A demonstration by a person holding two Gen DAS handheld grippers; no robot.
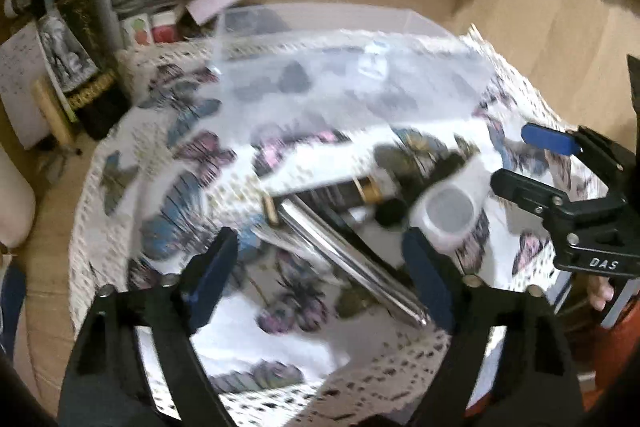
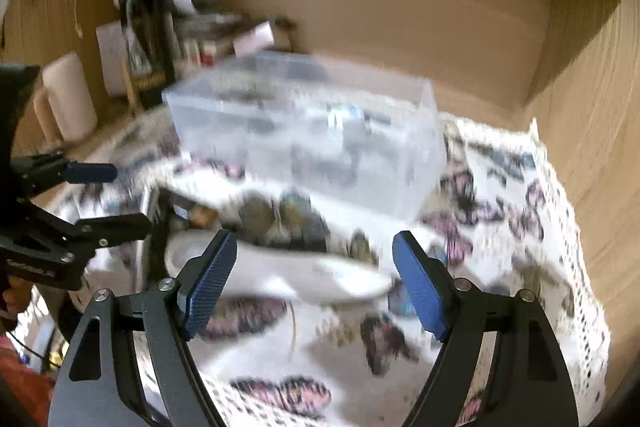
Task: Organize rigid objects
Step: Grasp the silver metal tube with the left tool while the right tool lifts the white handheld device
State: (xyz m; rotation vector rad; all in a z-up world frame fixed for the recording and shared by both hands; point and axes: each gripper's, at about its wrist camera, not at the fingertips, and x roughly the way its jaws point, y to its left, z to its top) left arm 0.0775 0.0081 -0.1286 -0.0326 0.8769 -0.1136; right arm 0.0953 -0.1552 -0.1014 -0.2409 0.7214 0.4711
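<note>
Both our left tongs (image 1: 320,271) and right tongs (image 2: 312,279) stand spread, empty. The loose pile (image 1: 360,203) lies on the counter before the clear box (image 2: 304,131); we should straddle one item squarely before squeezing.

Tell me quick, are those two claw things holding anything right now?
Left gripper: jaws open, holding nothing; a silver pen lies between them on the cloth.
Right gripper: jaws open, holding nothing; a white bottle lies beyond.

Butterfly-print tablecloth (image 1: 192,155), dark wine bottle (image 2: 138,11) (upright), cardboard walls (image 2: 440,19)
</note>
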